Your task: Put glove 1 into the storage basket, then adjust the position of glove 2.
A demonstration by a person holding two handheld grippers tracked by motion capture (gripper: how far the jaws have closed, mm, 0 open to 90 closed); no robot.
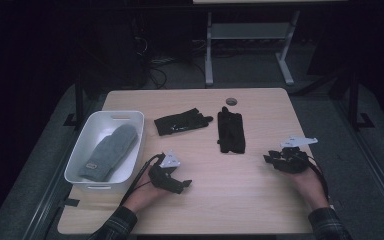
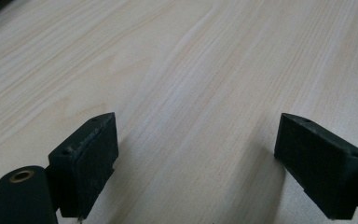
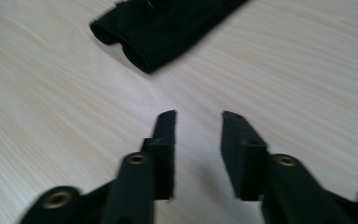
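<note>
Here both hand-held grippers (image 1: 182, 184) (image 1: 270, 159) hold nothing, left wide, right narrowed, near black gloves (image 1: 230, 131)

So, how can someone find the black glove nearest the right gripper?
Start at the wooden table and find the white bin on its left. Two black gloves lie right of it. Choose the glove lying lengthwise, fingers pointing away from the person; the other glove lies sideways, nearer the bin.

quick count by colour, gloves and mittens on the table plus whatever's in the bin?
Black gloves: 2, one lying crosswise, one lying lengthwise, both on the table
Grey mittens: 1, the mitten inside the white bin
Total: 3
</note>
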